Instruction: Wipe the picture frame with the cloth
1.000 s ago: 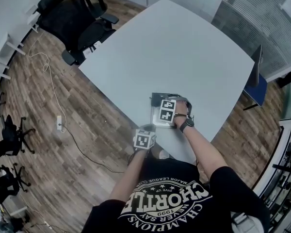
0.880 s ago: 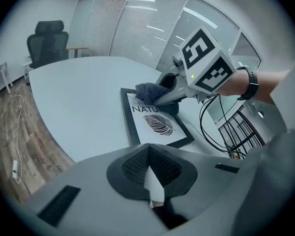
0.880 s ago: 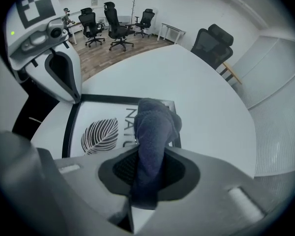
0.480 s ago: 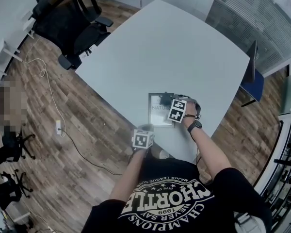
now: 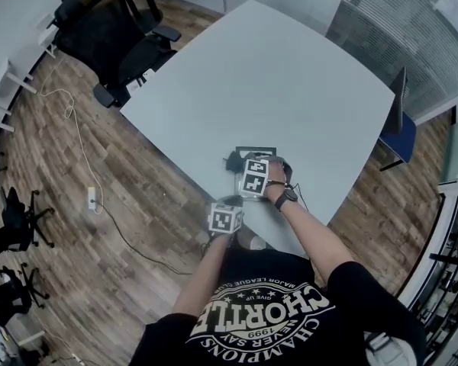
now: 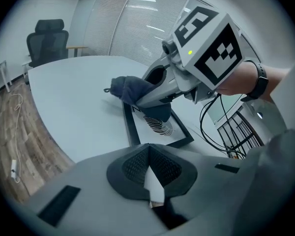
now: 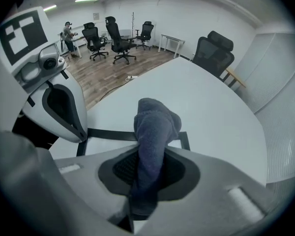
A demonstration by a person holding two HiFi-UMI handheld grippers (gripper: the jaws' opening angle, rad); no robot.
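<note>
Picture frame (image 5: 249, 152) lies flat on the tabletop (image 5: 275, 75) by its near corner, close to the edge on the person's left. Black border, white mat; long axis runs away from the person, skewed to that edge. Cloth (image 5: 233, 162), dark blue-grey, is bunched over the frame's far-left part. Right gripper (image 5: 243, 168) is clamped on it. Right gripper view: cloth (image 7: 155, 132) pinched between the jaws (image 7: 150, 156), free end sticking forward over the frame's border (image 7: 108, 134). The head view doesn't show that grip, the marker cube covers it. Left gripper view gives the side-on: cloth (image 6: 132, 90) hangs off the right gripper (image 6: 147, 100) down onto the frame (image 6: 160, 134), and shows a striped print the other views hide. Left gripper (image 5: 229, 204) sits at the near edge just short of the frame, jaw tips together (image 6: 148, 154), nothing seen gripped; its body shows at the left of the right gripper view (image 7: 64, 107). Watch (image 5: 288, 197) on the right wrist. Office chairs (image 5: 114, 29) beyond the far-left edge.
</note>
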